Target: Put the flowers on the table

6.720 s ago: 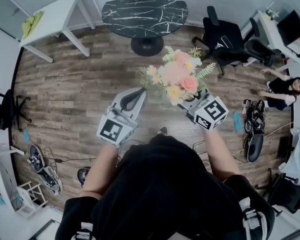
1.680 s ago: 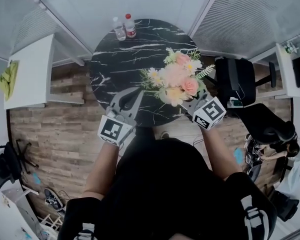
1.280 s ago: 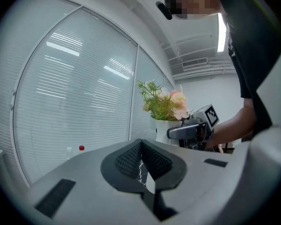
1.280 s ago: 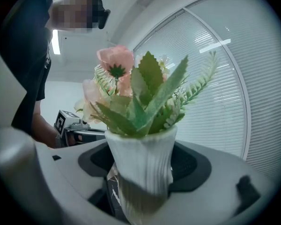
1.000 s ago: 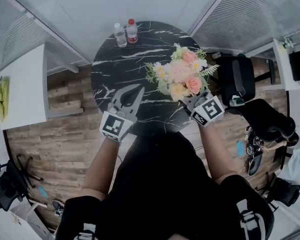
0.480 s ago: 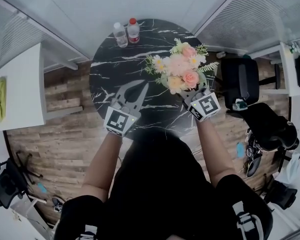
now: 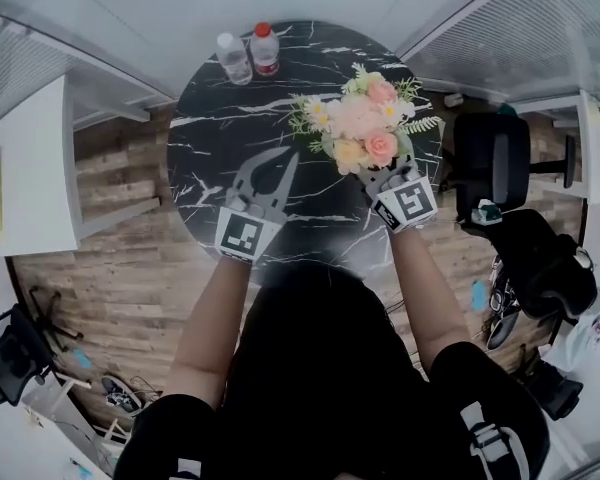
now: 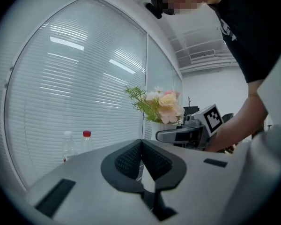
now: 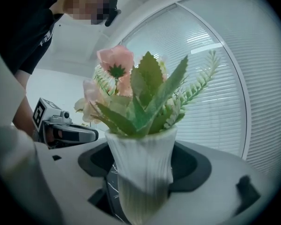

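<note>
A bouquet of pink, yellow and white flowers (image 7: 363, 126) stands in a ribbed white vase (image 9: 143, 168). My right gripper (image 7: 377, 175) is shut on the vase and holds it upright over the right half of the round black marble table (image 7: 220, 138). The vase's foot is hidden, so I cannot tell if it touches the tabletop. My left gripper (image 7: 283, 158) hovers over the table's middle, shut and empty; its pads (image 8: 131, 157) meet at the tip. In the left gripper view the flowers (image 8: 161, 102) and the right gripper (image 8: 187, 134) show to the right.
Two water bottles (image 7: 232, 56) (image 7: 266, 48) stand at the table's far edge, by the blinds. A black office chair (image 7: 490, 163) sits close to the table's right side. A white table (image 7: 25, 173) is at the left, over wooden floor (image 7: 110, 268).
The person has walked up to the round table. The right gripper has carried the flowers forward over the tabletop, and the left gripper has come over the table too.
</note>
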Action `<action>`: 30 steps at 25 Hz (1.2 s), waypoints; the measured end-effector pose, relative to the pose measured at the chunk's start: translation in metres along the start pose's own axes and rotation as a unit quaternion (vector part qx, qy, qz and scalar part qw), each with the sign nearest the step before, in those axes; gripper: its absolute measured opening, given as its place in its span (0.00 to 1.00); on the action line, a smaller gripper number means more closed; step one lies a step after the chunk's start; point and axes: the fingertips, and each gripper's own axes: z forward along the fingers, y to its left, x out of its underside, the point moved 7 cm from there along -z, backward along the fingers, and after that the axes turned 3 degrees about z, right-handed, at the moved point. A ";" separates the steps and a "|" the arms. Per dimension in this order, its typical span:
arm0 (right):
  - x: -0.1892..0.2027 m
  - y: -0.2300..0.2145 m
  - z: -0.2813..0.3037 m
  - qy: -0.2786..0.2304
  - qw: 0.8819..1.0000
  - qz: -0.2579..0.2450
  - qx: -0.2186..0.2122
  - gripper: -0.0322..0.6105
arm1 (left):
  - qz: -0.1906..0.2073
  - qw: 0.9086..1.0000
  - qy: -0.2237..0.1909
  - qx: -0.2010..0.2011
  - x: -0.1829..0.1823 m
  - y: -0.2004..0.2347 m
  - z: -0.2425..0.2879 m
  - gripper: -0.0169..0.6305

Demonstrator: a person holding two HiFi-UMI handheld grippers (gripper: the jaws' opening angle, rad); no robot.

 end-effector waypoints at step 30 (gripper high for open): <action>0.055 -0.038 0.038 0.022 1.000 0.017 -0.005 0.61 | -0.030 0.998 0.035 -0.031 0.053 0.009 0.036 0.05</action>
